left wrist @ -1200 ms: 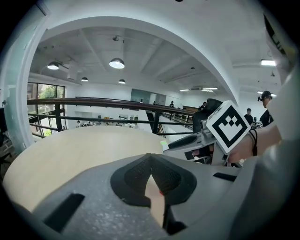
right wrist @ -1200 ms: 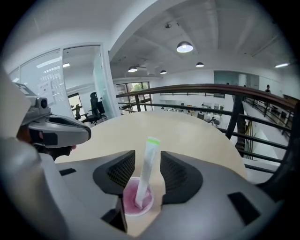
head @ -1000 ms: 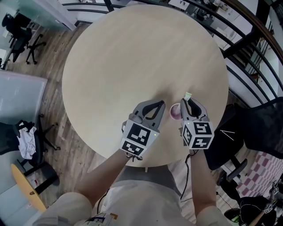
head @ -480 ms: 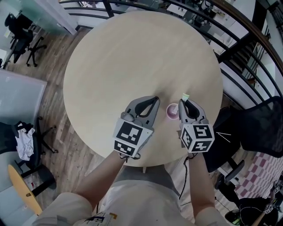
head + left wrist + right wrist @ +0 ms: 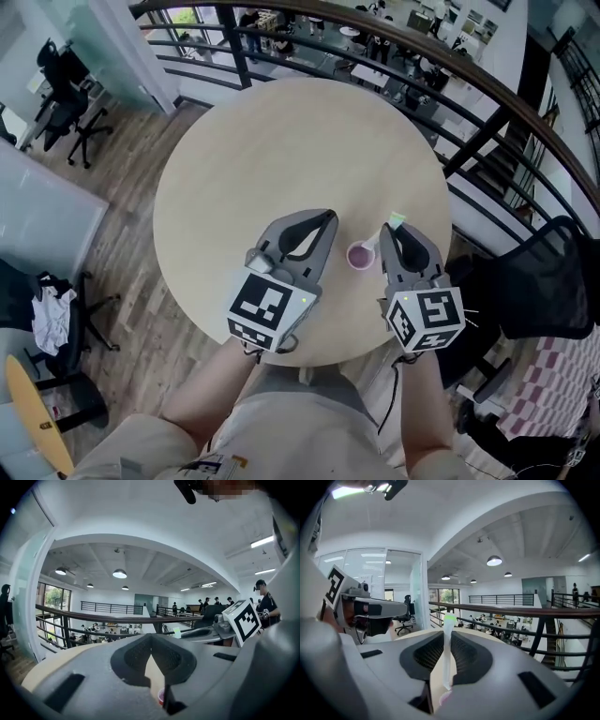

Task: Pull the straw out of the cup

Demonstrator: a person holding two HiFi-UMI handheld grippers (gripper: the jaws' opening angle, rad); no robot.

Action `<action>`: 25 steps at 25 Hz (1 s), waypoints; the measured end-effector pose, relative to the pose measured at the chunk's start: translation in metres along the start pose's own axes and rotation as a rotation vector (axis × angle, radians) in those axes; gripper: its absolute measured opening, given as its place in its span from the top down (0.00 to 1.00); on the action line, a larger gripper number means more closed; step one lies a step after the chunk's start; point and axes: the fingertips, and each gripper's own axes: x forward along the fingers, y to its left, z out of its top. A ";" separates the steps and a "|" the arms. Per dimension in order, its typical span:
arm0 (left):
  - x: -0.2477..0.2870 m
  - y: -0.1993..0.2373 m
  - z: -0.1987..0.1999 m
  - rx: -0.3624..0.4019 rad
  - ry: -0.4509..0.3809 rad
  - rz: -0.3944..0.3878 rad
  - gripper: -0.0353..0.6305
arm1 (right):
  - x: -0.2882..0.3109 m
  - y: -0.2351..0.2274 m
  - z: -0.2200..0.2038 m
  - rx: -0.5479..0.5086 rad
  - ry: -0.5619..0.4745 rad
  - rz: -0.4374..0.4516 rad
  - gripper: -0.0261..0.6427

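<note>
A small pink cup [image 5: 360, 255] stands on the round pale table [image 5: 281, 150], between my two grippers. My right gripper [image 5: 387, 230] is shut on a white straw with a green tip [image 5: 397, 220]. In the right gripper view the straw [image 5: 447, 653] stands upright between the jaws of that gripper [image 5: 448, 632]. Its lower end hangs just above the cup [image 5: 443, 698]. My left gripper [image 5: 327, 217] hovers left of the cup, its tips together with nothing between them. In the left gripper view the cup [image 5: 161, 696] shows below the shut left gripper [image 5: 151, 638].
A dark curved railing [image 5: 375, 37] runs round the far side of the table. Office chairs [image 5: 66, 122] stand on the wooden floor at the left. A black chair [image 5: 553, 281] sits close to the table's right edge.
Both grippers have risen well above the table. The straw has gone up with the right gripper, while the cup has stayed on the table.
</note>
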 end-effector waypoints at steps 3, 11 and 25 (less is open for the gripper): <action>-0.023 -0.008 0.034 0.054 -0.059 0.006 0.93 | -0.022 0.015 0.037 -0.020 -0.077 0.004 0.88; -0.073 -0.035 0.120 0.083 -0.201 0.007 0.93 | -0.097 0.056 0.151 -0.199 -0.318 0.026 0.88; -0.142 -0.059 0.176 0.205 -0.345 0.011 0.93 | -0.184 0.077 0.210 -0.257 -0.503 -0.018 0.88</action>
